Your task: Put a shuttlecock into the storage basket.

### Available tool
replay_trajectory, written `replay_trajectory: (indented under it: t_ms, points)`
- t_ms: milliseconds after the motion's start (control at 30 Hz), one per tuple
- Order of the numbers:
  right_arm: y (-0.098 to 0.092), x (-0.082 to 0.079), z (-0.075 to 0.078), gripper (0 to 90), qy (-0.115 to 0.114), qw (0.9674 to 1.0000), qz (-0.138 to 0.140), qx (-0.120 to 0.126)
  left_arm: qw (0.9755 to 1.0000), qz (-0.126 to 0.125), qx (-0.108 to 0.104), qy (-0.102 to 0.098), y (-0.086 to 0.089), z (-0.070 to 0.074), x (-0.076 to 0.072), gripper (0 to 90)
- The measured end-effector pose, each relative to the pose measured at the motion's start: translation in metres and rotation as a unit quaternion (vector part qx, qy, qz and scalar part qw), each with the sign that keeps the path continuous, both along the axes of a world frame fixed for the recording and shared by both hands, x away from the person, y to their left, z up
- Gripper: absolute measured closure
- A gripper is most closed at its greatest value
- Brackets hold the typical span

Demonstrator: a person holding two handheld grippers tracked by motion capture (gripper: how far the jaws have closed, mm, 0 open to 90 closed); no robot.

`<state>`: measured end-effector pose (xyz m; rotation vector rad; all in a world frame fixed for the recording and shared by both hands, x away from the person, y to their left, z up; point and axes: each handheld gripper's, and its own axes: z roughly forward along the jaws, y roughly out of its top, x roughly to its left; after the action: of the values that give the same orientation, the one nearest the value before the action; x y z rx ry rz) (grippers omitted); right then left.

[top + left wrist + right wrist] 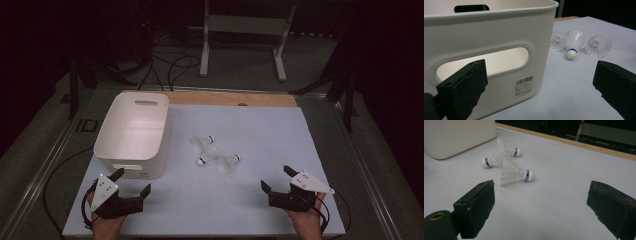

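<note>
High view: white desk with a wooden strip along its far edge. A white bin stands at the left; three shuttlecocks lie in a loose cluster near the middle, just right of the bin. The left tool sits at the near left, jaws spread wide, nothing between them, its far jaw close to the bin's near wall. The right tool sits at the near right, jaws also wide and empty, near the shuttlecocks but apart from them. A hand grips each tool from the bottom edge.

Left gripper view adds: the bin's near wall up close, with a slot handle and a barcode label below it; the label is unreadable. One shuttlecock lies cork toward the camera; the other two show their open skirts.

Right gripper view adds: blue bands around the corks. The nearest shuttlecock lies on its side, cork to the right, apart from the jaws. The two behind it have overlapping skirts. A corner of the bin sits at far left.
</note>
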<state>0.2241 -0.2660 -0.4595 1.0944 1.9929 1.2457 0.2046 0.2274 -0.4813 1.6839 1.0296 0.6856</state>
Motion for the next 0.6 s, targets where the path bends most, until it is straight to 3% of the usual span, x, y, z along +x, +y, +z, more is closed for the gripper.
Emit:
replay_trajectory:
  t_ms: [167,600]
  points:
    - [0.005,0.003,0.008,7.7,-0.006,0.9999,0.012,-0.01,1.0,0.001,0.0,-0.001,0.0,0.0,0.0,0.3]
    - [0.012,0.013,0.024,7.6,-0.009,0.9998,0.011,-0.014,1.0,0.004,0.0,0.001,0.0,-0.001,0.0,0.2]
